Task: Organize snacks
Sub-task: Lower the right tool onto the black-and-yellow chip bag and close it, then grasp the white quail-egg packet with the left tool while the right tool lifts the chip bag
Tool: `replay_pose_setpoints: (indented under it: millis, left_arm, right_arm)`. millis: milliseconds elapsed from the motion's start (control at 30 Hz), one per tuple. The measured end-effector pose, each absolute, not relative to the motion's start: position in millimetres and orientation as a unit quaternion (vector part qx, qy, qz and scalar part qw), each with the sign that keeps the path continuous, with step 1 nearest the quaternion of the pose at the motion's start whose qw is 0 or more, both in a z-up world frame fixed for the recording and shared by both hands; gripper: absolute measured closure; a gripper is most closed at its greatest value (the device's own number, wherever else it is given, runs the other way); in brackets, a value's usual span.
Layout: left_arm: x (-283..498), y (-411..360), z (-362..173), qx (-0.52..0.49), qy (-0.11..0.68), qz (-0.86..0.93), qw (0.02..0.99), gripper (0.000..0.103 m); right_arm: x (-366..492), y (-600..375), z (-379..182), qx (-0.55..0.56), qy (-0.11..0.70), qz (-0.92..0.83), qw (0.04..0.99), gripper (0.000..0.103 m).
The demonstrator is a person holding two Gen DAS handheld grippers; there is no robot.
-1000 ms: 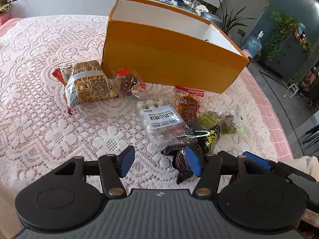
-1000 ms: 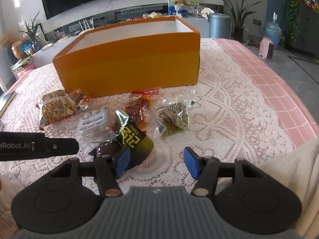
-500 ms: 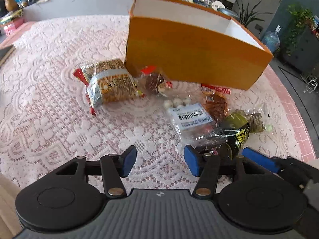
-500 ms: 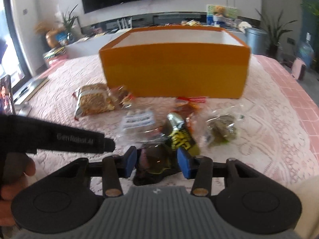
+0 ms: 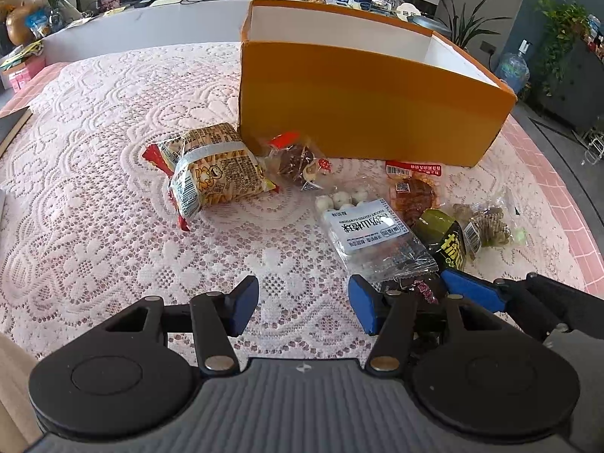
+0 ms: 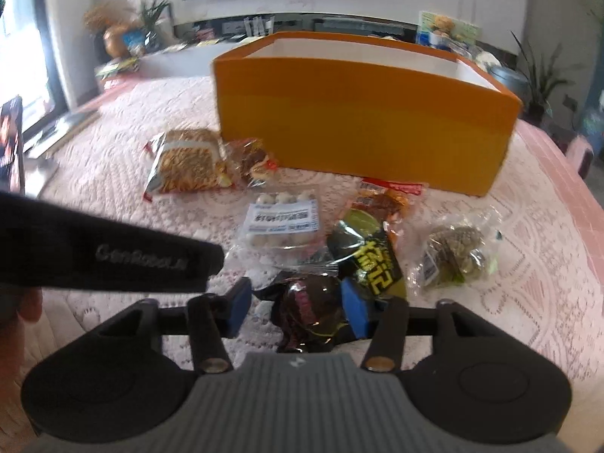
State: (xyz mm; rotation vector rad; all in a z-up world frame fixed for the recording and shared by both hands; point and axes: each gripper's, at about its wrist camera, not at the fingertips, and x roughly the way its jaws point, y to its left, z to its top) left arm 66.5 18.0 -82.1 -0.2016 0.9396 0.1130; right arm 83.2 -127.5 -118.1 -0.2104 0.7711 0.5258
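Widening again after a brief squeeze half a second ago, the right gripper (image 6: 297, 309) straddles a dark, glossy maroon snack packet (image 6: 307, 307) lying crumpled on the pink lace tablecloth (image 5: 94, 226), its pads not pressing it. The left gripper (image 5: 304, 307) hangs open and empty beside it, before the open orange cardboard box (image 5: 362, 113).

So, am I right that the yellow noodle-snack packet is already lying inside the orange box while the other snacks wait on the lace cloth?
Not quite: the yellow noodle-snack packet is not inside the orange box. It lies on the lace cloth in front of the box's left corner, as the left wrist view shows. The other snacks do wait on the cloth.
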Motion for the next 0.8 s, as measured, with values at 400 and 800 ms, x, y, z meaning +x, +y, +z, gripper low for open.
replay_pose_setpoints:
  millis: [400,800]
  left_arm:
    - [59.0,15.9,-80.7,-0.089,0.447,0.053,0.888,0.038]
    - [53.7,18.5,-78.3,-0.105,0.437,0.036,0.893,0.037]
  right_arm:
    - [64.6,-103.9,-129.0,-0.239,0.330,0.222,0.886,0.065]
    - [52.4,-129.2,-113.6,-0.213,0.331,0.217,0.893,0.068]
